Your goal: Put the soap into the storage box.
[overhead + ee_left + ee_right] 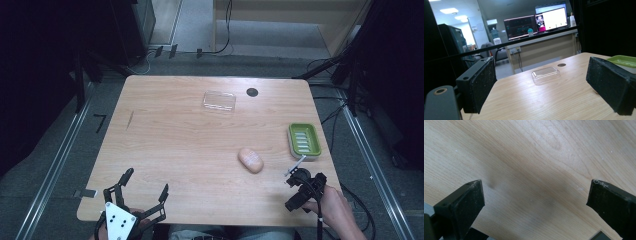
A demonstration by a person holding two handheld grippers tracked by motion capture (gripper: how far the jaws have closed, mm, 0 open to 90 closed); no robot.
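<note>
A pink soap bar (250, 160) lies on the wooden table (180, 145), right of centre. Just beyond it to the right stands a green soap dish (304, 140) (624, 60) near the table's right edge. A clear plastic lid (219, 101) (545, 74) rests at the back middle. My left gripper (146, 184) (546, 85) is open at the front left edge, held level and facing the lid. My right gripper (299, 189) (535, 200) is open too, held in a hand at the front right. It points down at bare wood (529, 157), with nothing between its jaws.
A small black disc (252, 92) (561, 64) is set in the table top behind the lid. Cables and dark stands ring the table on the floor. Past the far edge are a counter and lit monitors (536, 22).
</note>
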